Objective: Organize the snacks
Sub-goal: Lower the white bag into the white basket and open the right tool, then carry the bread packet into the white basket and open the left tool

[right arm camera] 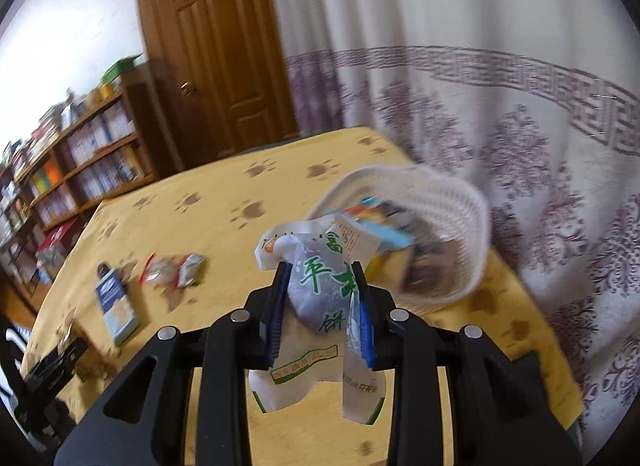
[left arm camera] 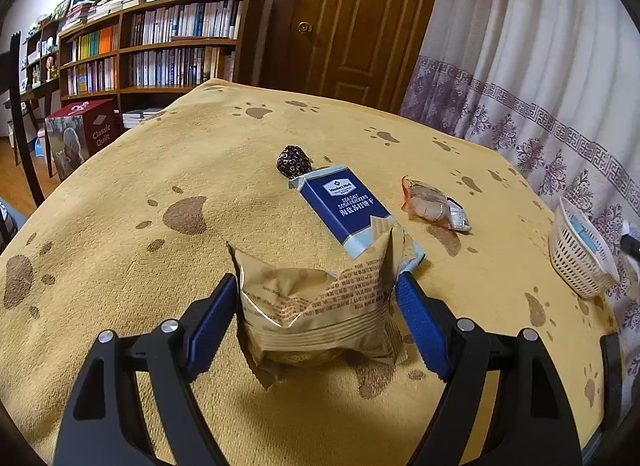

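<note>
- Left hand-held gripper (left arm camera: 320,298) — blue pads clamp a tan snack packet (left arm camera: 316,306), its bottom edge resting on the yellow paw-print surface (left arm camera: 160,169).
- Right hand-held gripper (right arm camera: 322,298) closed tight on a white packet with green characters (right arm camera: 320,286), just before the white basket (right arm camera: 452,205).
- Blue cracker box (left arm camera: 346,203), dark foil candy (left arm camera: 294,161), clear-wrapped snack (left arm camera: 430,203) lie loose on the surface — basket at its right edge, already holding packets.
</note>
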Motion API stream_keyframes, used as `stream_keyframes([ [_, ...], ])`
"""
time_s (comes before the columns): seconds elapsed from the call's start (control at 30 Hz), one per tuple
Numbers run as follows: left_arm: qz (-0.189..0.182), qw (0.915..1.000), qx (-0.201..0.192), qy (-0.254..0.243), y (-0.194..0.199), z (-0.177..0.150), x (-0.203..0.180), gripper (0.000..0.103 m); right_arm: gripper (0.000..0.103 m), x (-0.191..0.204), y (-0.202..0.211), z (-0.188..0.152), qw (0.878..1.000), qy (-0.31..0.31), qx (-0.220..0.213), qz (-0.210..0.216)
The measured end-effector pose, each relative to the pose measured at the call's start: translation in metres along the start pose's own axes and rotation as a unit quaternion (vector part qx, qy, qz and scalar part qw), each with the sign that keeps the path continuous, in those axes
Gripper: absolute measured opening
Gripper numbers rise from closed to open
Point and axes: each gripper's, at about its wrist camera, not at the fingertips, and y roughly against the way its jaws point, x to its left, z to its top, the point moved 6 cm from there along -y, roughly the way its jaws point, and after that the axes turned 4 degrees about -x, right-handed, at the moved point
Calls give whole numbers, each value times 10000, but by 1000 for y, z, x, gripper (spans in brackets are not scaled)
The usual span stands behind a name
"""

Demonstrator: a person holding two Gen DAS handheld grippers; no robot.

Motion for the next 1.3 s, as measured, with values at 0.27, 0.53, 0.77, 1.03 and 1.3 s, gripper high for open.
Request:
stream_keyframes([
  [0.27, -111, 9997, 138, 177, 4, 0, 1, 80, 31, -55, -25, 25, 9985, -327, -49, -442],
  [0.53, -63, 10000, 46, 49, 14, 7, -8, 80, 39, -90, -60, 34, 9959, -813, 93, -381],
  [0.77, -94, 9999, -4, -137, 19, 13, -27, 80, 46, -84, -38, 20, 9976, -643, -70, -254],
  [1.03, -199, 9986, -21, -481, 20, 16, -63, 80, 46, -70, -22, 3, 9991, -27, -174, -385],
  [1.3, -389, 9969, 13, -690, 22, 20, -99, 80, 46, -68, -57, -7, 9970, 504, 269, -531],
])
